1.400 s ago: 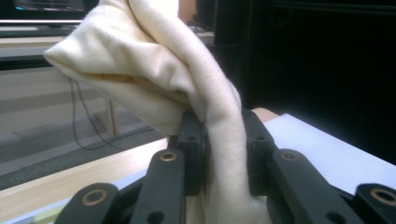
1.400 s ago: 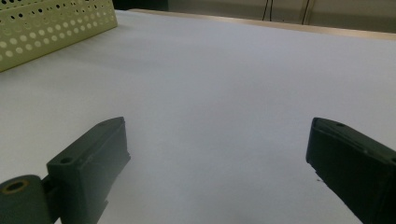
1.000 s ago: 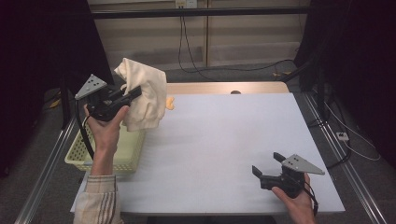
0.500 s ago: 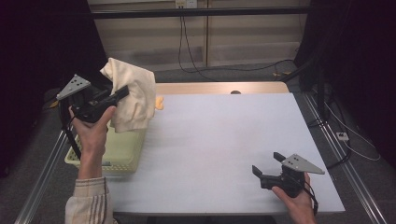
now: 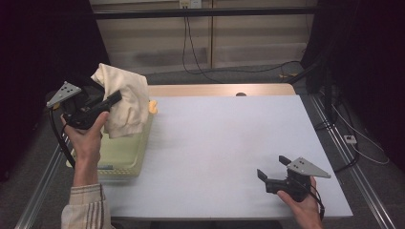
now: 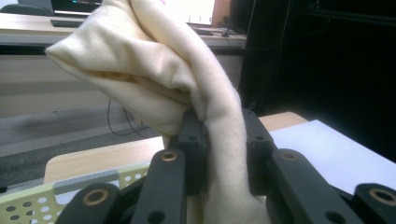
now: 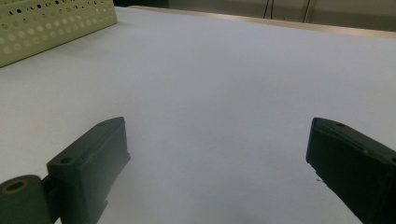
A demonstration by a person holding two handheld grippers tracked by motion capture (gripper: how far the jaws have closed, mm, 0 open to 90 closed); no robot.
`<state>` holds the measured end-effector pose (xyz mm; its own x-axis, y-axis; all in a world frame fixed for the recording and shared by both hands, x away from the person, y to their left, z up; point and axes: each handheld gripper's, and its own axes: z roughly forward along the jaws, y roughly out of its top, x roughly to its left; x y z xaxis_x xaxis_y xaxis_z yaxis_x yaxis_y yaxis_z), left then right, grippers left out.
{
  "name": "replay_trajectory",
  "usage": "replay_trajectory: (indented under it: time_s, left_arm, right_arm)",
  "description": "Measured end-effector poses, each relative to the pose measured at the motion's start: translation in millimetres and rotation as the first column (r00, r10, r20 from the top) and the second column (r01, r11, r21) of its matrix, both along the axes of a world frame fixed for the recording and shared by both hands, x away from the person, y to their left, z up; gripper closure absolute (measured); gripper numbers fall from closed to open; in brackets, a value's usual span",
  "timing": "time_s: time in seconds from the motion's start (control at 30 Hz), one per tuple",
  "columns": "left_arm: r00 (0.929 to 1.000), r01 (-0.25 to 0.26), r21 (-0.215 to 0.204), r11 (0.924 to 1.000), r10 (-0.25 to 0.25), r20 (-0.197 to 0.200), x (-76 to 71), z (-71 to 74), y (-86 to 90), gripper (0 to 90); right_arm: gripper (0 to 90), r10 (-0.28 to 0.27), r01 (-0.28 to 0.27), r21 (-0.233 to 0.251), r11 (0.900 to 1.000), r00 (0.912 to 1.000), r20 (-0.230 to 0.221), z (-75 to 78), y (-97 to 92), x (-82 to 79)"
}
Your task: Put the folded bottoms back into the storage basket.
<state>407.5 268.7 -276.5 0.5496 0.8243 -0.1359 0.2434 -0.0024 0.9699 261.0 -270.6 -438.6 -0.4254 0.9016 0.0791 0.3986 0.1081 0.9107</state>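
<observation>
A cream cloth [image 5: 125,99] hangs bunched from my left gripper [image 5: 114,97], which is shut on it above the pale green perforated basket [image 5: 125,157] at the table's left edge. In the left gripper view the cloth [image 6: 154,70] is pinched between the two black jaws and billows upward past my left gripper [image 6: 224,140]. My right gripper [image 5: 272,168] rests low near the table's front right, held in a hand, jaws wide apart. In the right gripper view my right gripper [image 7: 219,154] has only bare white tabletop between its fingers.
The white table [image 5: 229,143] stretches between the two hands. A small yellow thing [image 5: 153,106] peeks out at the basket's far corner. The basket's wall [image 7: 51,23] shows far off in the right gripper view. Cables [image 5: 200,57] lie on the floor behind.
My left hand has carried the cloth leftward, from over the basket's right side toward its left. The right hand has stayed put.
</observation>
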Motion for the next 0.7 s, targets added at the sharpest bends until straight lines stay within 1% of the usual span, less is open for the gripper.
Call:
replay_trajectory:
  time_s: [0.13, 0.2, 0.27, 0.37, 0.5, 0.67, 0.7]
  left_arm:
    - [1.0000, -0.002, 0.010, 1.0000, 0.002, -0.007, 1.4, -1.7, 2.5, 74.6]
    - [0.9999, -0.008, -0.010, 0.9999, 0.008, -0.013, 1.3, -2.0, 5.7, 74.6]
    - [0.9999, -0.009, -0.005, 0.9999, 0.009, -0.012, 1.0, -1.9, 9.5, 74.6]
    - [0.9998, -0.015, -0.018, 0.9997, 0.015, -0.016, 0.7, -3.0, 14.9, 74.6]
    - [0.9994, -0.026, -0.013, 0.9996, 0.026, -0.021, 1.4, -5.1, 19.0, 74.6]
    - [0.9987, -0.033, -0.028, 0.9991, 0.032, -0.040, 3.0, -8.0, 25.3, 74.6]
    - [0.9986, -0.031, -0.022, 0.9993, 0.030, -0.043, 3.4, -8.2, 26.6, 74.6]
  right_arm:
    - [5.3, 0.000, 0.000, 0.001, 1.0000, 1.0000, 0.002, 0.4, 0.0, -0.4]
    - [5.3, 0.000, 0.000, -0.003, 1.0000, 1.0000, 0.003, 0.5, 0.0, -0.8]
    - [5.2, -0.004, 0.004, 0.001, 1.0000, 1.0000, 0.002, 0.4, -1.8, -0.4]
    - [5.0, -0.005, 0.005, 0.001, 1.0000, 1.0000, 0.003, 0.6, -1.3, -0.6]
    - [5.1, -0.001, 0.001, -0.002, 1.0000, 1.0000, 0.003, 0.7, -0.4, -0.9]
    - [5.1, -0.003, 0.003, -0.001, 1.0000, 1.0000, 0.002, 0.4, -0.8, -0.6]
    - [5.1, -0.002, 0.002, -0.001, 1.0000, 1.0000, 0.002, 0.5, -0.6, -0.7]
